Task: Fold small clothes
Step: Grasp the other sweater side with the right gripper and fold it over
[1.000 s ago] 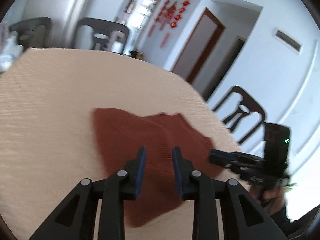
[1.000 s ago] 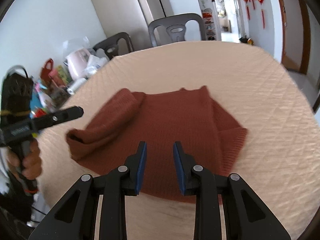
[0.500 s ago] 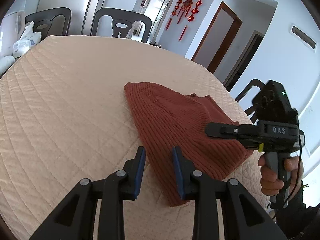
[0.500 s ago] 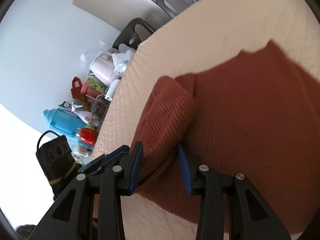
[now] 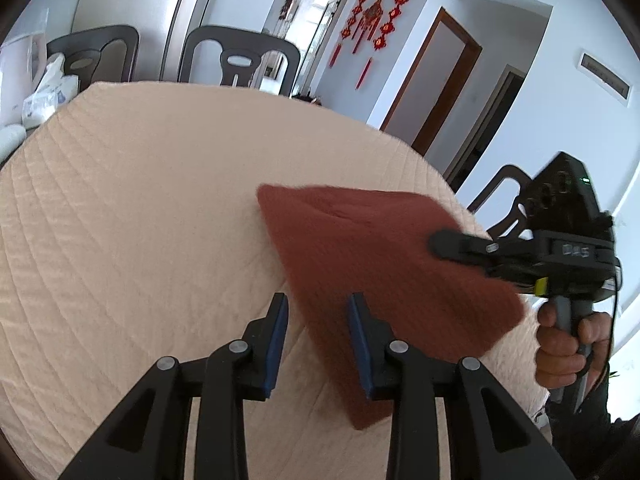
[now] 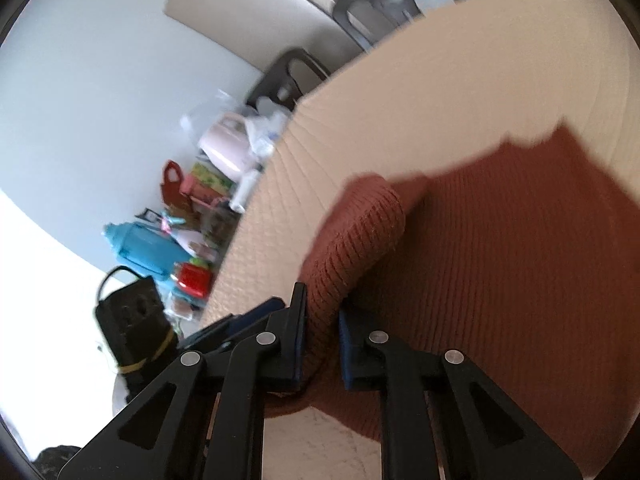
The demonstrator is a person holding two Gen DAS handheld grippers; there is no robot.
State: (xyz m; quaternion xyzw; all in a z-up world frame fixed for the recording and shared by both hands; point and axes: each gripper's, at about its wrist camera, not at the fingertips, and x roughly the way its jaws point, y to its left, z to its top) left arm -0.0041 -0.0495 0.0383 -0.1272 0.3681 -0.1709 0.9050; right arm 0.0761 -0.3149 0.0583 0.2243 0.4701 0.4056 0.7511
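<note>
Clearly, the right gripper [image 6: 322, 336] was clamped on the sweater [image 6: 500, 260] sleeve lying on the worktop [image 5: 140, 208]; the left gripper [image 5: 318, 340] hovered beside it, fingers apart. Knit might slip from that shallow pinch.

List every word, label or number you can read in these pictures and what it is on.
"DAS", blurred but just legible: on the side of the right gripper, seen from the left wrist.
Wall plaque: lettering too small to read.
Red hanging ornaments: no characters legible.
Boxes and bottles beside the table: print too blurred.
</note>
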